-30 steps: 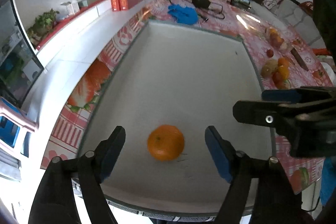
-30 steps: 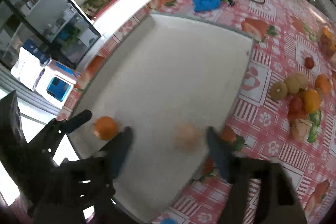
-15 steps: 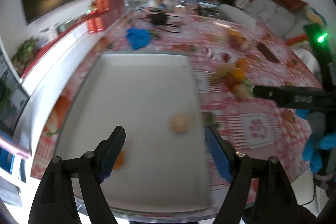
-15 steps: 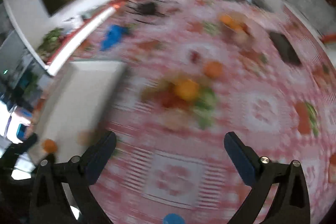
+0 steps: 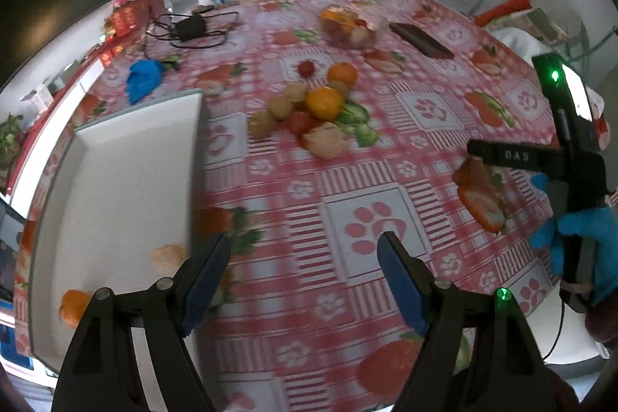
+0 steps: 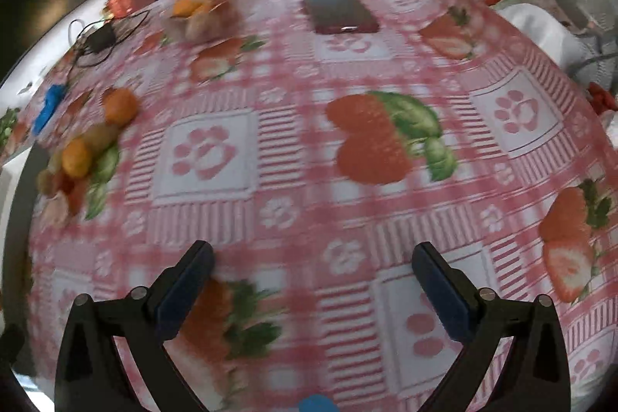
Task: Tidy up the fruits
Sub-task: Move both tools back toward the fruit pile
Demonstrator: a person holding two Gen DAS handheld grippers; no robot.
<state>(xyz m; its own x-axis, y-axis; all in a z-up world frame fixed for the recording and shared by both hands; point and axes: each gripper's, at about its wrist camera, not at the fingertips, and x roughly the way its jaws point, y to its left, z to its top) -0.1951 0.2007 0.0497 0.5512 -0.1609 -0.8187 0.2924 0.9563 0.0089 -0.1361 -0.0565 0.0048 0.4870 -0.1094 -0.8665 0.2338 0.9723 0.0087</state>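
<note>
- While both tongs hang empty over the tablecloth (image 6: 309,219), you have the left gripper (image 5: 303,280) spread fairly wide and the right gripper (image 6: 313,292) at full spread — nothing sits between either pair of pads.
- Your fruit pile (image 5: 309,118) lies mid-table, just beside the white tray (image 5: 116,203); two pieces already rest in the tray's near corner, an orange (image 5: 73,307) and a paler fruit (image 5: 168,257).
- Judge the orange on top of the pile (image 5: 324,102) as firm, round and light — likely to roll.
- Take it across its widest middle, pads level.
- Squeeze gently on the red pieces (image 5: 299,121); they look softer and may bruise.
</note>
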